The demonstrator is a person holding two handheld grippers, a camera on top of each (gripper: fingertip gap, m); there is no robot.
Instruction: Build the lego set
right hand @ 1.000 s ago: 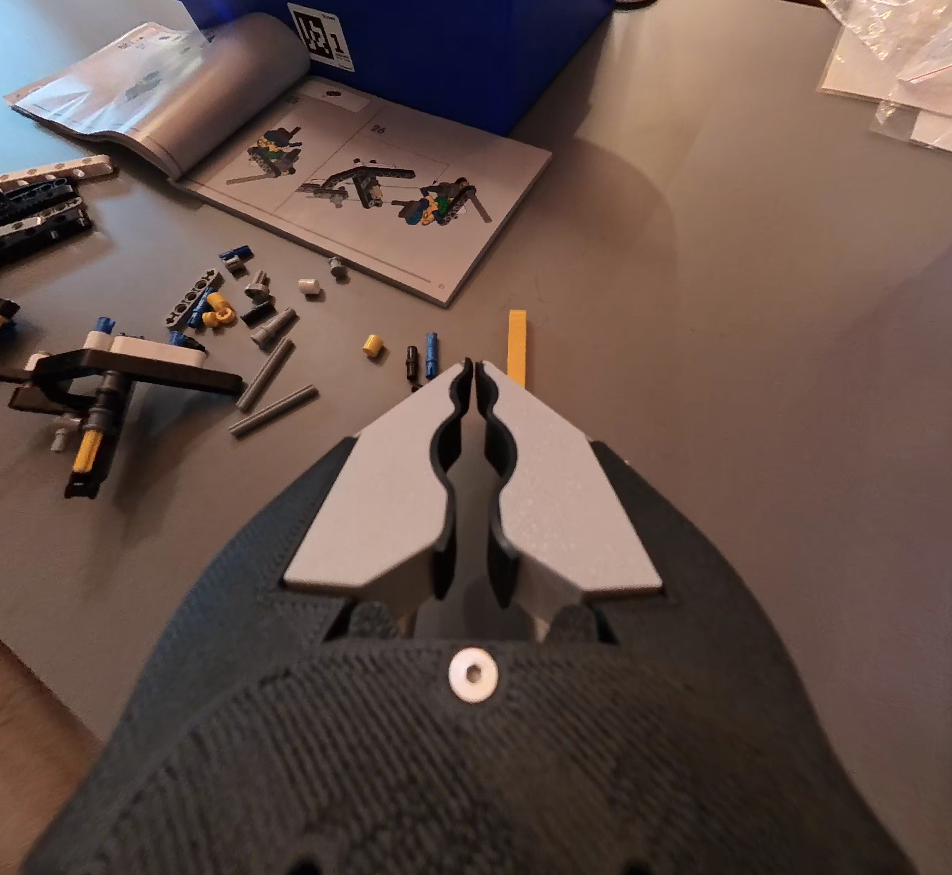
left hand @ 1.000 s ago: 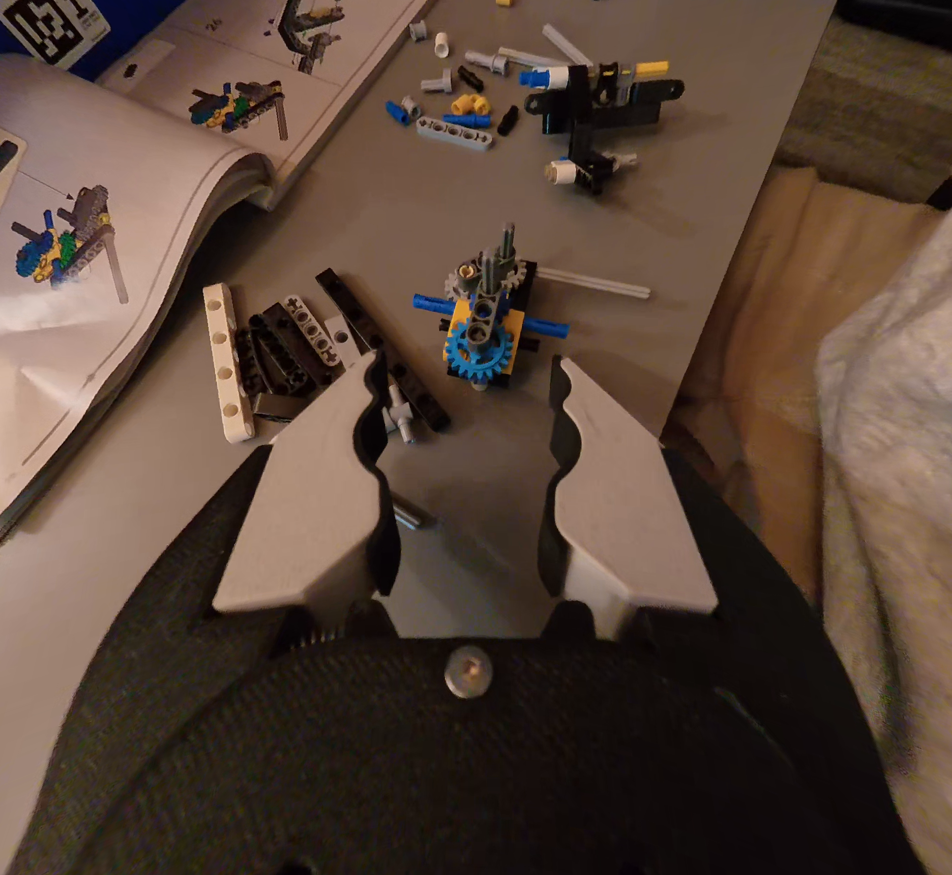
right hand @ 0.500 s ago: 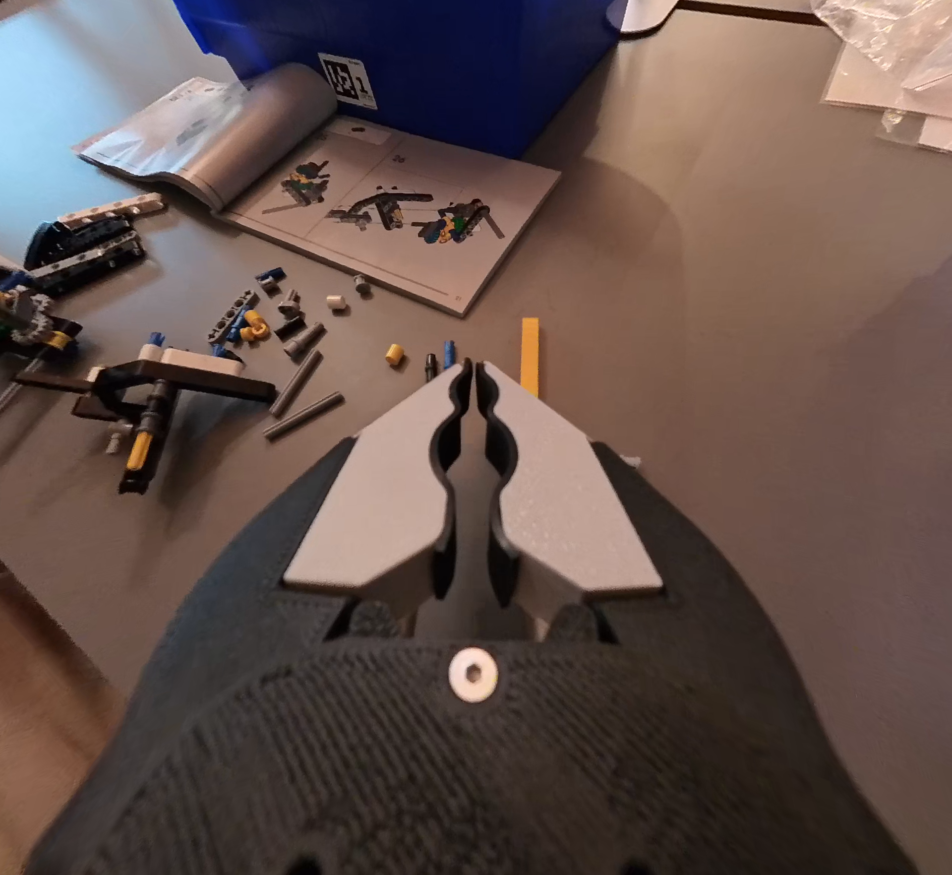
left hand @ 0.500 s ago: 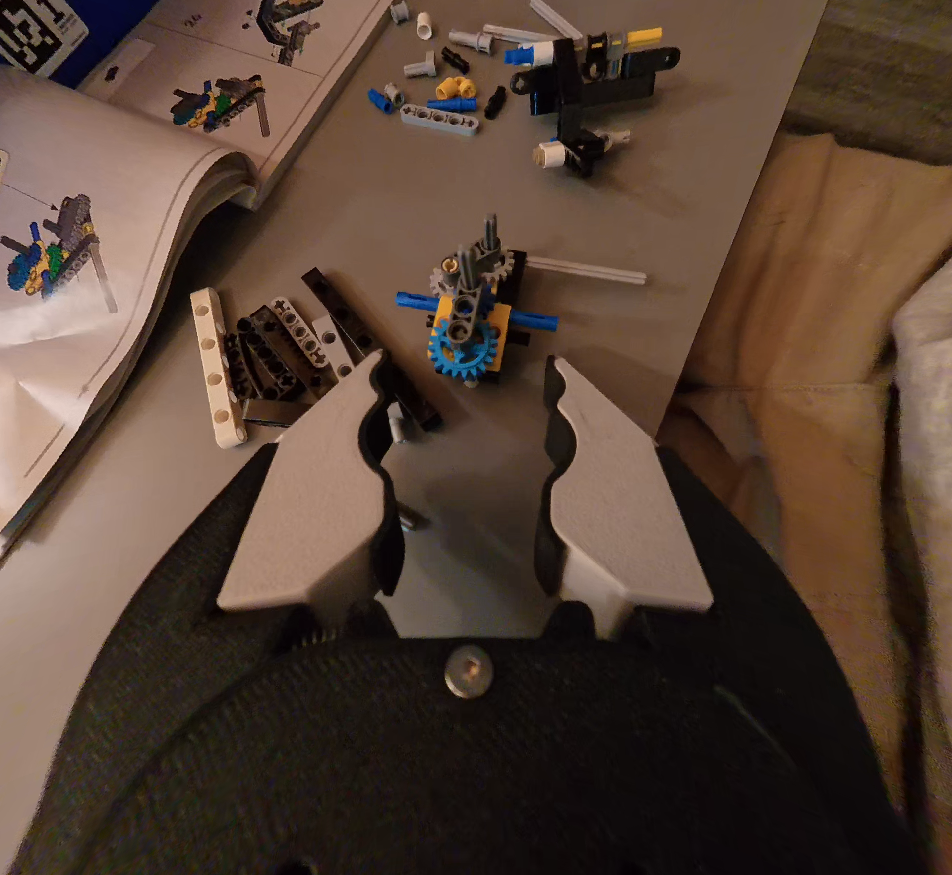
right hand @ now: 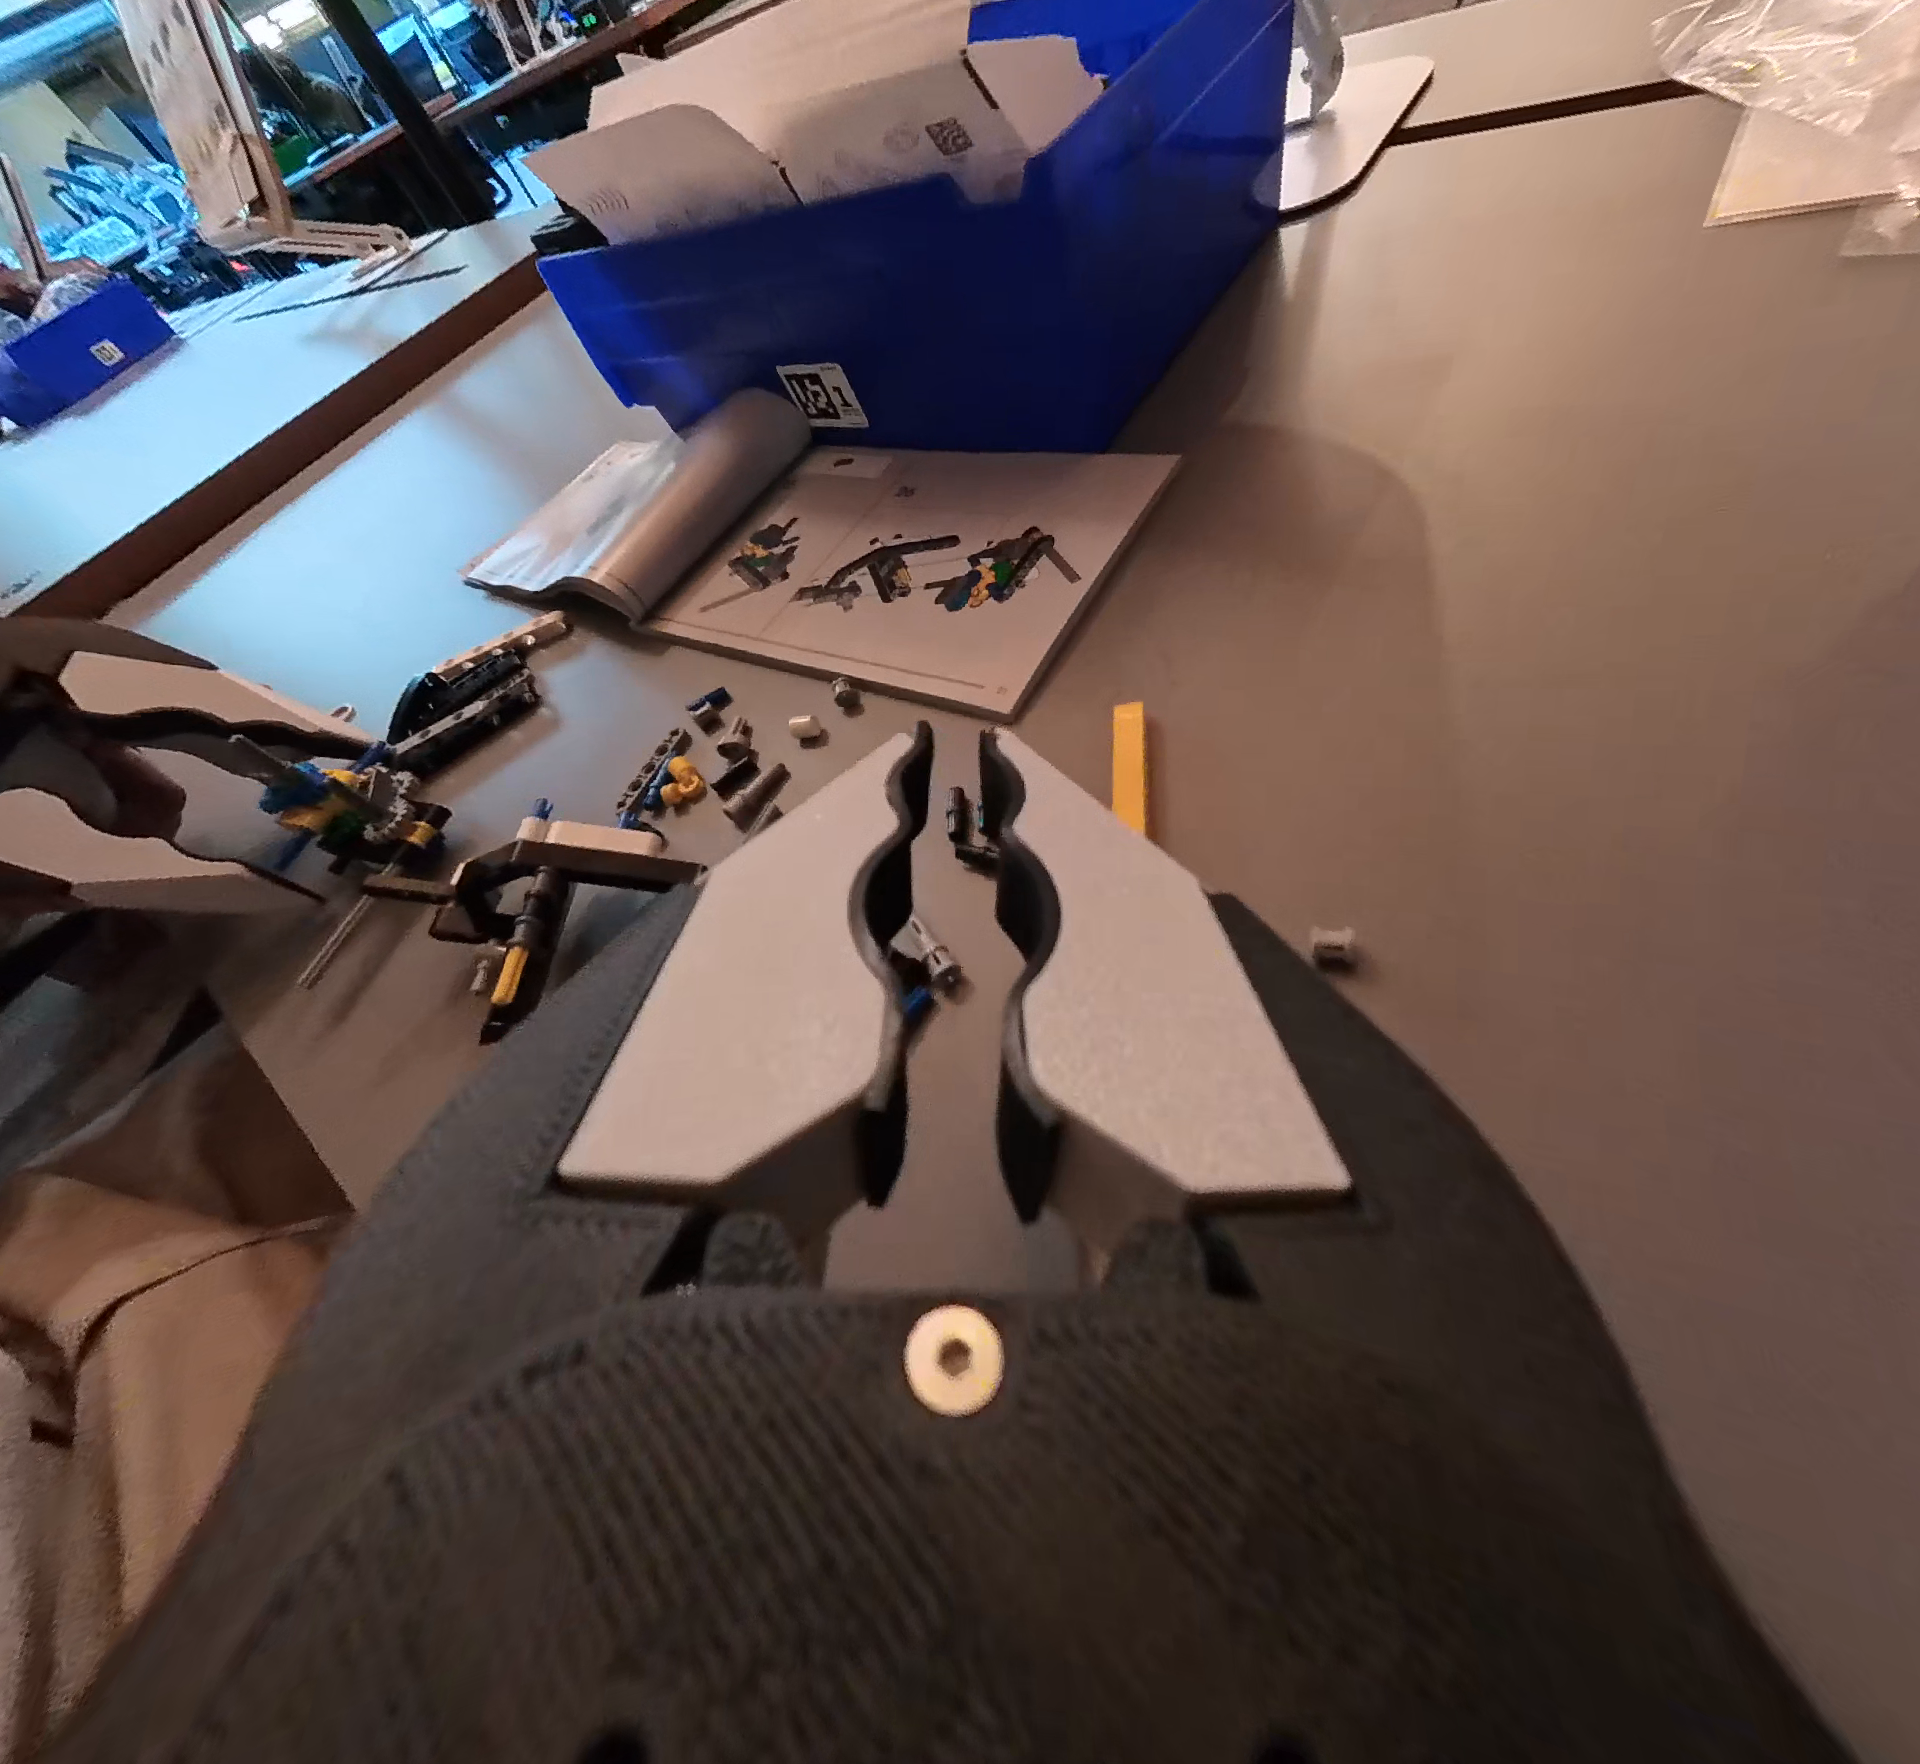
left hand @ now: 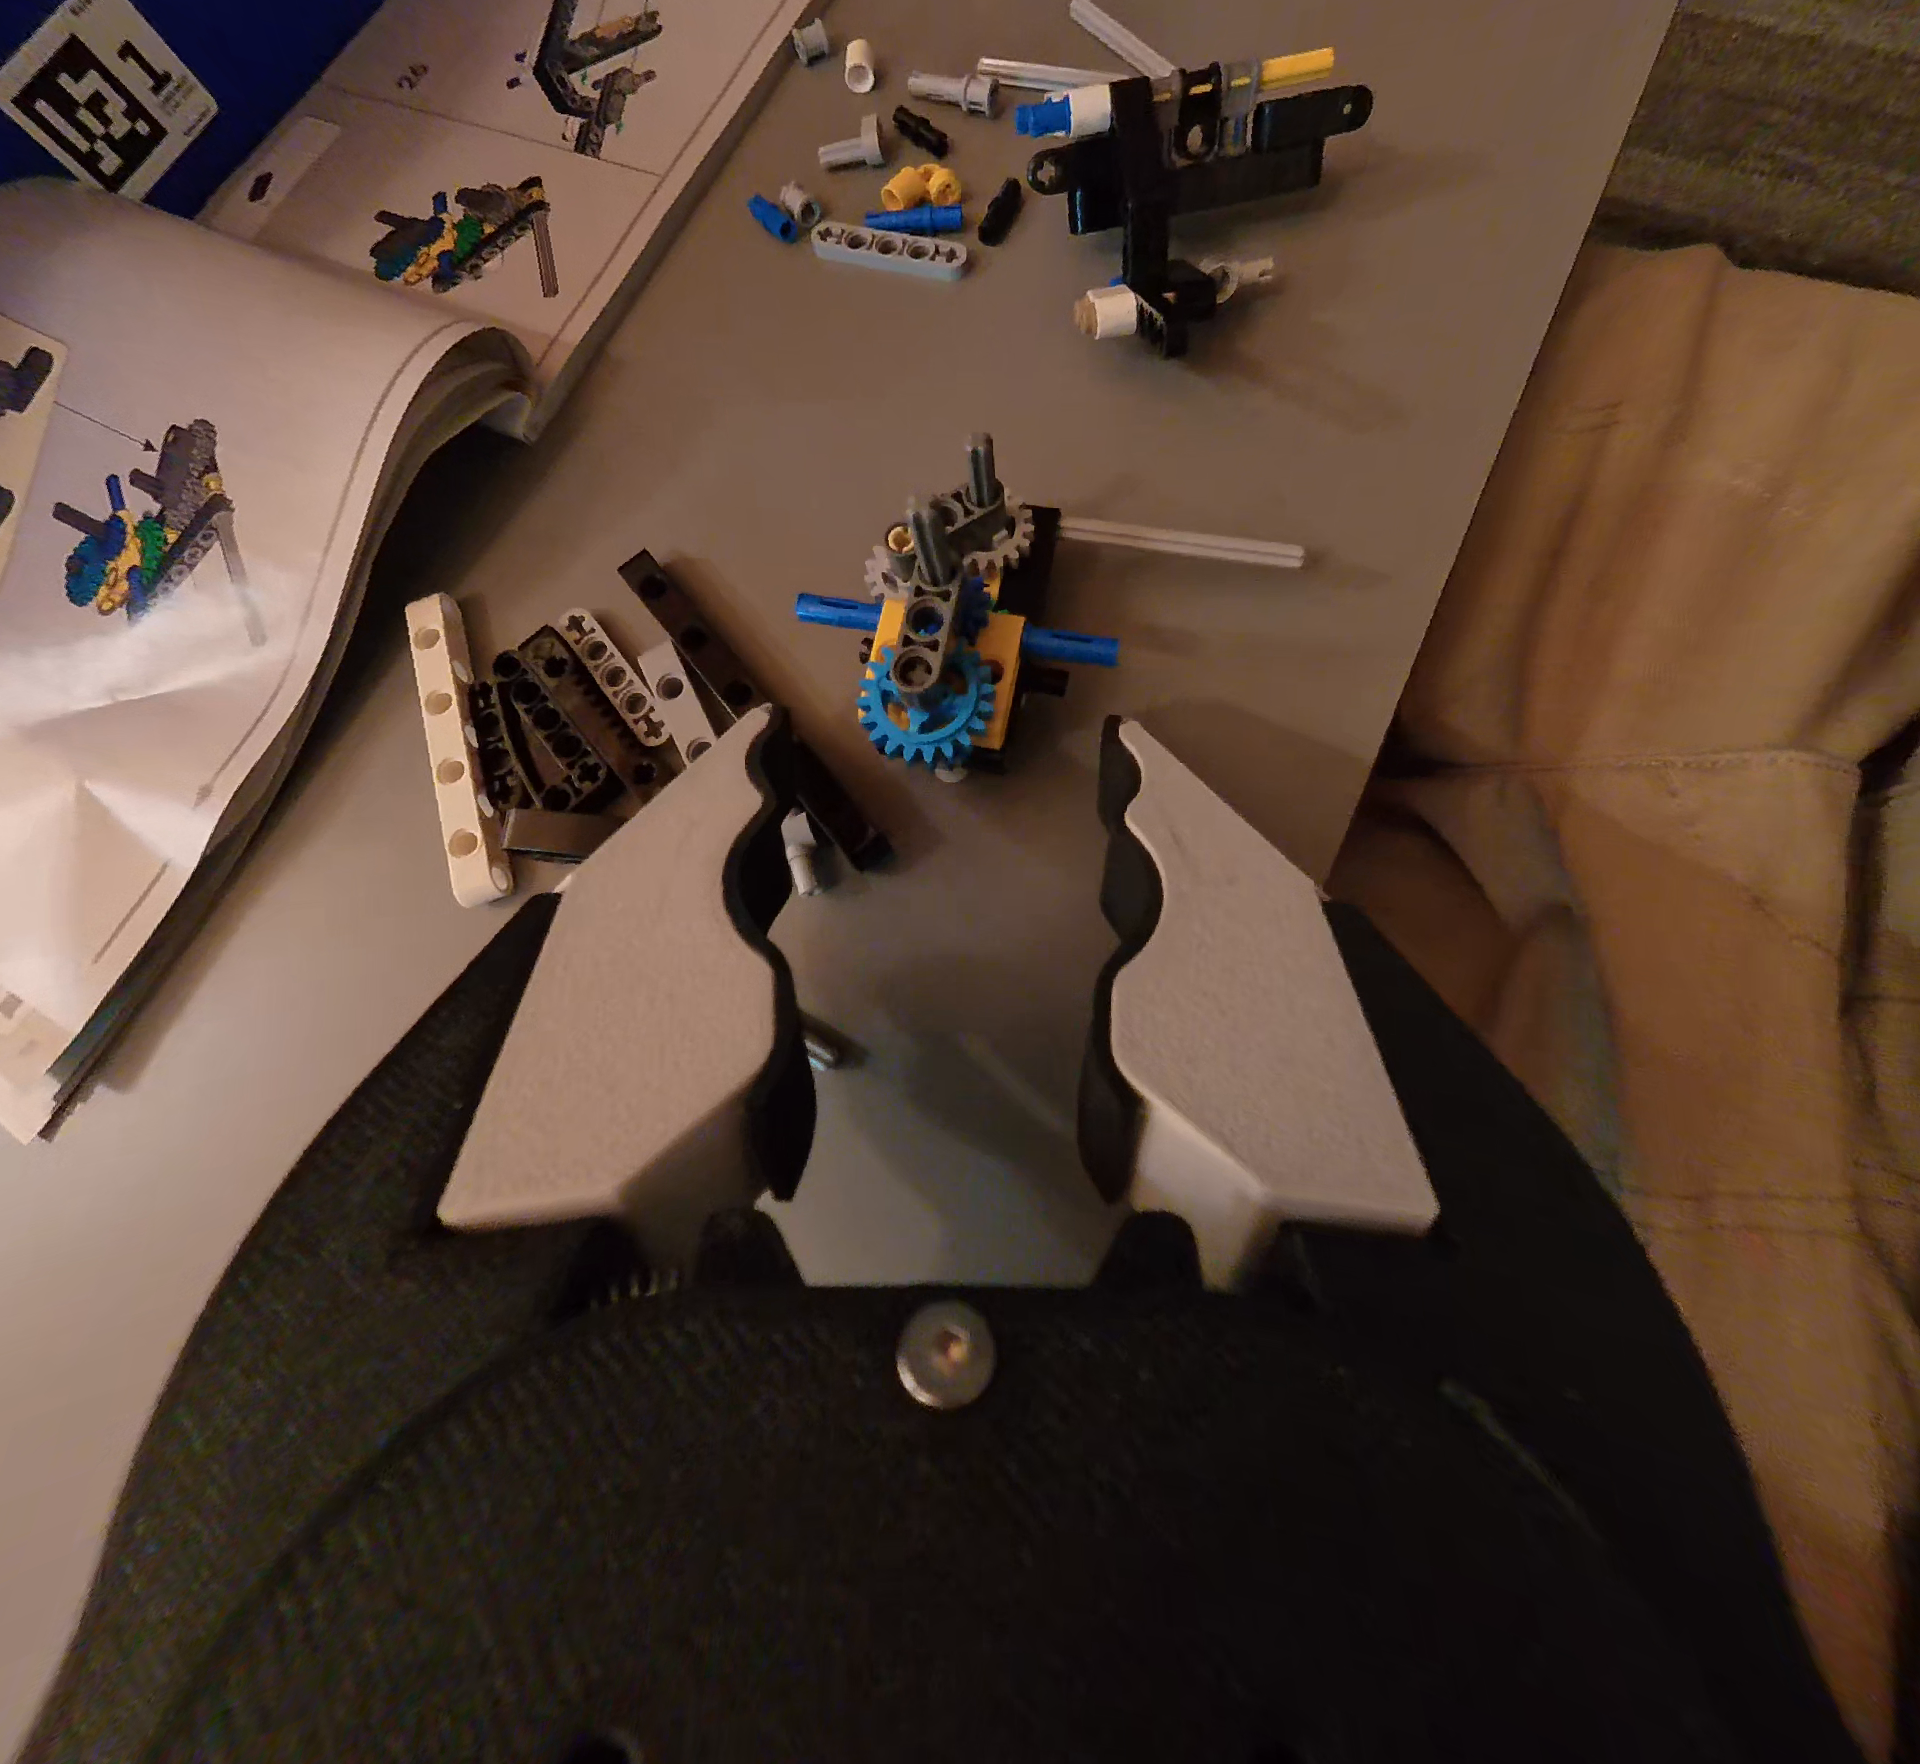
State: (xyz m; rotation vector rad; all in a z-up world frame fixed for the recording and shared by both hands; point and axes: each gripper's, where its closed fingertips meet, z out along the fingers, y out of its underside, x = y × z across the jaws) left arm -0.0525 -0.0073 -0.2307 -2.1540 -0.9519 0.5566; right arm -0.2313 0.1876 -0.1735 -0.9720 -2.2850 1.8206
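Note:
A small gear assembly point(left hand: 940, 644) with a blue gear, a yellow block and blue pins stands on the grey table. My left gripper point(left hand: 940, 735) is open and empty, its tips just short of the assembly on either side. The right wrist view shows the assembly point(right hand: 353, 805) at the left gripper's tips. A black frame assembly point(left hand: 1184, 156) lies farther off; the right wrist view shows it point(right hand: 561, 873) too. My right gripper point(right hand: 954, 735) is open by a narrow gap and holds nothing, above loose pins point(right hand: 961, 815).
An open instruction booklet point(left hand: 312, 343) and a pile of black and white beams point(left hand: 561, 727) lie left of the gear assembly. Small loose parts point(left hand: 894, 187) are scattered. A yellow beam point(right hand: 1129, 764), a blue bin point(right hand: 935, 312) and plastic bags point(right hand: 1818, 31) lie beyond. The table edge point(left hand: 1455, 675) is close on the right. My right fingertips sit around 30 cm from my left ones.
My right gripper has drawn back and tilted up, and its jaws have parted a little. My left gripper has closed in slightly on the gear assembly and stays open.

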